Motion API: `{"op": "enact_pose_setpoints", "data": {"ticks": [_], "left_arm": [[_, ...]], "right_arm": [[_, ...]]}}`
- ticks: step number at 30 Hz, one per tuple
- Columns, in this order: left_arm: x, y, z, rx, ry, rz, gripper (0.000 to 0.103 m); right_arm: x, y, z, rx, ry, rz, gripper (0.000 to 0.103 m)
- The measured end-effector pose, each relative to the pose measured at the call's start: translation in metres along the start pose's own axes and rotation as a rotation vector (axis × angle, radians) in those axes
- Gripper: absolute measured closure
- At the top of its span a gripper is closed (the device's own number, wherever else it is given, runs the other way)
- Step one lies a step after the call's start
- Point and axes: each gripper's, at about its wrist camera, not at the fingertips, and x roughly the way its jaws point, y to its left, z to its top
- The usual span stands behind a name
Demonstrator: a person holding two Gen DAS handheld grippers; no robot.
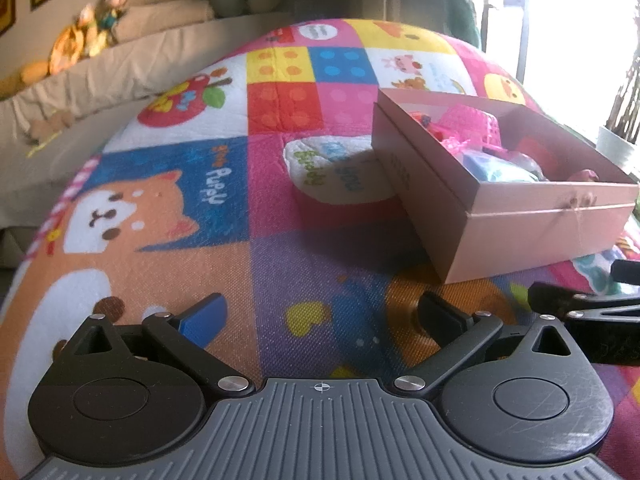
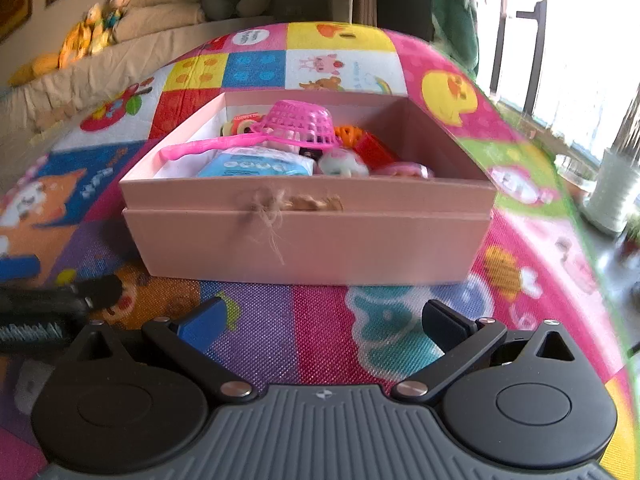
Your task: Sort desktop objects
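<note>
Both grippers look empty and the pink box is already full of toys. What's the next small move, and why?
Probably hold the left gripper and right gripper back and scan the mat. Both are open and empty, the toys lie in the pink box, and no loose item shows on the mat in either view.

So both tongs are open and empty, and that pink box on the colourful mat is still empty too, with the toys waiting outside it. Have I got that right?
Nearly. The pink box is not empty: the right wrist view shows a pink basket, a blue packet and other toys inside it. The rest holds: the left tongs and right tongs are open and empty, and the box sits on the colourful mat.
</note>
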Motion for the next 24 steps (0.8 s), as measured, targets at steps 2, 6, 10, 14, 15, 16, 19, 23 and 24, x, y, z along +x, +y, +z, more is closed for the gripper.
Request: {"op": "enact_pose_setpoints", "data": {"ticks": [2,6,10,14,15,16,19,23,24], "left_arm": [[-0.0003,0.005,-0.0004,-0.018,0.0,-0.019,0.0],[0.0012,0.0056,0.0012,-0.014,0.004,-0.016,0.0],[0.0029,0.0078,0.0017,-0.012,0.006,-0.014,0.0],[0.0019,0.0051,0.0013,-0.01,0.006,-0.014,0.0],[0.0027,0.0058,0.0018,-0.009,0.006,-0.013,0.0],[0.0019,0.0055,0.0011,-0.011,0.006,-0.014,0.0],[0.0018,0.0053,0.0009,-0.01,0.005,-0.014,0.0],[0.0018,0.0051,0.0005,-0.009,0.005,-0.013,0.0],[0.0019,0.0054,0.0005,-0.009,0.005,-0.013,0.0]], "right_arm": [[-0.0011,0.0064,-0.001,-0.028,0.001,-0.027,0.0],[0.002,0.0058,0.0018,-0.022,0.006,-0.02,0.0],[0.002,0.0043,-0.0004,-0.02,0.004,-0.02,0.0],[0.0018,0.004,-0.0004,-0.02,0.005,-0.021,0.0],[0.0017,0.0033,-0.0004,-0.018,0.005,-0.019,0.0],[0.002,0.0042,-0.0004,-0.018,0.005,-0.018,0.0],[0.0018,0.0042,-0.0006,-0.018,0.005,-0.019,0.0],[0.0014,0.0043,-0.0009,-0.018,0.005,-0.019,0.0],[0.0015,0.0043,-0.0009,-0.019,0.005,-0.019,0.0]]}}
